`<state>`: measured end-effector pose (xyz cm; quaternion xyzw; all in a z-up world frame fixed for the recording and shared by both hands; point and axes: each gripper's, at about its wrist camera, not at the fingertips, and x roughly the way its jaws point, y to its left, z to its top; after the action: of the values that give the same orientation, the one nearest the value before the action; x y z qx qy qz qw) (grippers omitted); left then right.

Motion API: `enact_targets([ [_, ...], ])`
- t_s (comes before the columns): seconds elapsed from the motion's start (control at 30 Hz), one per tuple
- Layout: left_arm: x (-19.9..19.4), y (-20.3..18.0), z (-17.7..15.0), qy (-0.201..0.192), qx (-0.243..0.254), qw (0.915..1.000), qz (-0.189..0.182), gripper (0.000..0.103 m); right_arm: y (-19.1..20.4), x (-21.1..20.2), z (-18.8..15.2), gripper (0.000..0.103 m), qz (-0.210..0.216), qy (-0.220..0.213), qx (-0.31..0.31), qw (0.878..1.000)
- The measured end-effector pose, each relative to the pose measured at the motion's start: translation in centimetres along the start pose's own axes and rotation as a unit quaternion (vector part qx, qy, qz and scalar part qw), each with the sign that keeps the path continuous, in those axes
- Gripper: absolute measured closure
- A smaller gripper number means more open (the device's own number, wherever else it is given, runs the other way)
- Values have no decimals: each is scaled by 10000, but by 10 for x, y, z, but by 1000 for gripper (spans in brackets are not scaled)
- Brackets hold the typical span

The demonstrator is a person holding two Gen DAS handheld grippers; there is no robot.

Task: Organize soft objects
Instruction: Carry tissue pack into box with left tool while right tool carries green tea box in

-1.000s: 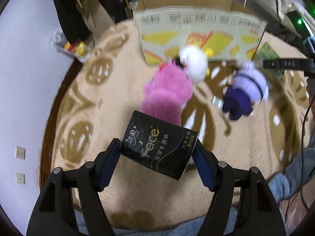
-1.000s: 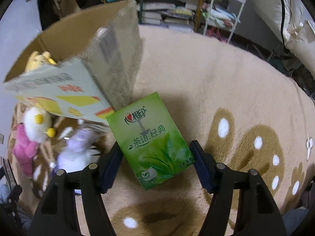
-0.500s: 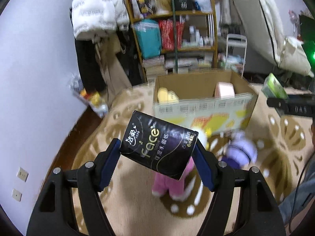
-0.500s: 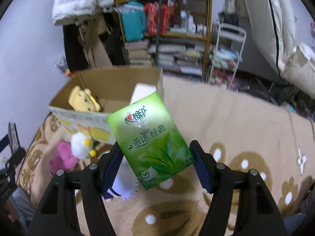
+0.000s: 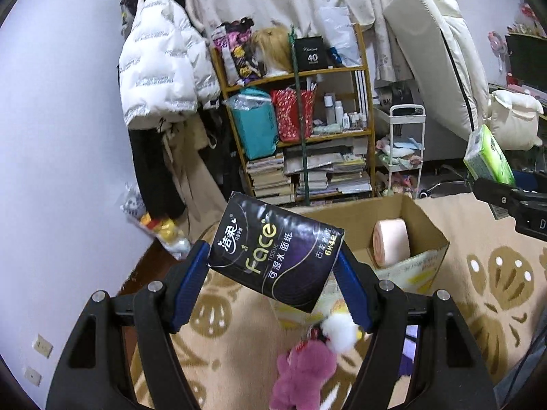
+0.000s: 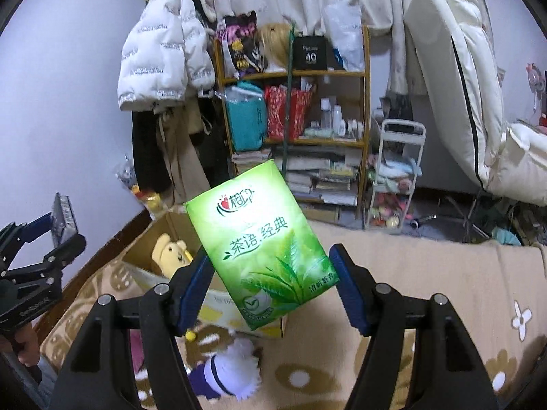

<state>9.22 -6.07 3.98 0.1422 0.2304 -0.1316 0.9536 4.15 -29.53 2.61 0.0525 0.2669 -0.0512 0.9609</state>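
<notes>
Two tissue packs, one in each of my grippers.
My left gripper [image 5: 273, 273] clamps the glossy black tissue pack [image 5: 275, 251]; my right gripper [image 6: 268, 278] clamps the green tissue pack [image 6: 263, 251], tilted.

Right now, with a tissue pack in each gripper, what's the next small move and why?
Probably carry both packs forward until they hang over the open cardboard box. The left gripper holds the black tissue pack and the right gripper the green tissue pack, both lifted off the carpet, while the box ahead already holds a pink roll and a yellow plush.
</notes>
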Motion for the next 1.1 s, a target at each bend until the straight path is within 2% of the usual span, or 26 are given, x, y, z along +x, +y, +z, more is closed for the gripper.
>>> enact_targets([
  [0.27, 20, -16, 25, -258, 359, 9990, -40, 31, 5, 16, 12, 31, 138, -262, -10, 9996],
  [0.43, 33, -26, 27, -299, 440, 9985, -110, 31, 9, 28, 14, 31, 150, -483, -40, 9987],
  [0.63, 62, -33, 19, -32, 402, 9990, -183, 30, 14, 54, 5, 31, 221, -227, -36, 9995],
  [0.9, 95, -27, -1, 508, 106, 9973, -526, 30, 16, 78, -8, 30, 250, 154, -42, 9996],
  [1.1, 106, -21, -8, 679, -77, 9962, -536, 30, 16, 91, -15, 30, 379, 420, 7, 9984],
])
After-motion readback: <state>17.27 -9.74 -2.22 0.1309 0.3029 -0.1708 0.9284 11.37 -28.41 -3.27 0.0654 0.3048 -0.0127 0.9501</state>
